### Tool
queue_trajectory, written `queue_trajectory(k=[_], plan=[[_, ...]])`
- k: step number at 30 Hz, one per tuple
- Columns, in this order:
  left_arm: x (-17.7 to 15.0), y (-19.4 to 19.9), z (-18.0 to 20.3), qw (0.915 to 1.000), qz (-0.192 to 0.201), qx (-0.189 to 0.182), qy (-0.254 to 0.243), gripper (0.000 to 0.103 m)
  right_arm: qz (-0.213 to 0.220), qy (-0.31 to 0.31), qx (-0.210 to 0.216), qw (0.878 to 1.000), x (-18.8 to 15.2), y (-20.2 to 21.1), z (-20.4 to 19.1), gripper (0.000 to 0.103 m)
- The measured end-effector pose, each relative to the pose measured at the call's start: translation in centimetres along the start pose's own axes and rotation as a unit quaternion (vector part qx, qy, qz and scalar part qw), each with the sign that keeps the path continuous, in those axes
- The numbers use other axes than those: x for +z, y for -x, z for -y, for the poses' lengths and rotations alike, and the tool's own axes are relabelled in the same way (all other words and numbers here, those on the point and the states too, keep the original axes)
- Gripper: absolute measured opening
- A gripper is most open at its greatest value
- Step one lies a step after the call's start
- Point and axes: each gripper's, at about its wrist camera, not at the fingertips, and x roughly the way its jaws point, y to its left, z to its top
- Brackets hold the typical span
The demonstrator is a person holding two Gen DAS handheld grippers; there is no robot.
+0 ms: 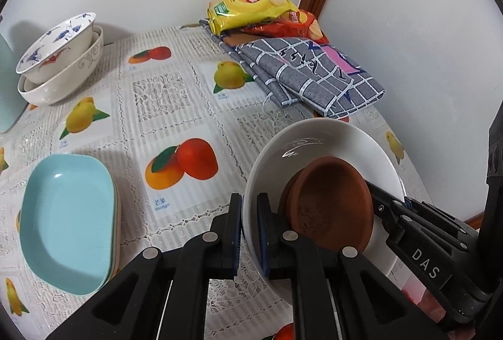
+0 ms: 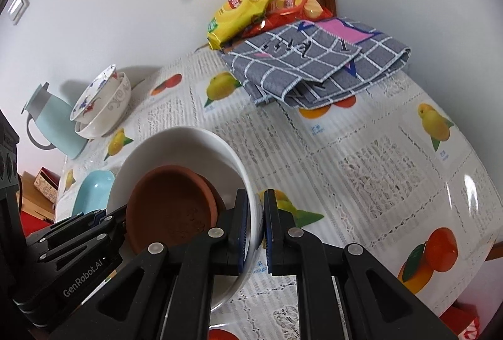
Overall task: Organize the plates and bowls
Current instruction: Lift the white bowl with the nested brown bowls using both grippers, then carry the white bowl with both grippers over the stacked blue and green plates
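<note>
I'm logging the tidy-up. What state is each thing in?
White bowl: gripped at opposite rims, tilted.
Brown dishes: nested inside it.
Left gripper: shut on rim.
Right gripper: shut on rim.
Patterned bowls: stacked.
Blue plates: stacked.
Cloth: folded.

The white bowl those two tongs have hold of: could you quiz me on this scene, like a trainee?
1. True or false: both tongs grip the rim of the white bowl.
2. What lies inside it: A) a brown clay saucer, B) a spoon, C) an orange?
3. Which item rests on the folded grey checked cloth?

Key:
1. True: left tongs and right tongs clamp opposite sides of the rim.
2. A, the brown clay saucer.
3. The crisp packets, yellow and red.
</note>
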Motion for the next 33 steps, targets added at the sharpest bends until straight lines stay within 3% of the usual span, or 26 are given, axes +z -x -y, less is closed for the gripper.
queue_trajectory(k=[33], plan=[[0.7,4.0,-2.8,0.9995,0.024,0.003,0.02,0.01,0.018,0.011,0.017,1.0,1.0,2.3,-4.0,0.01]])
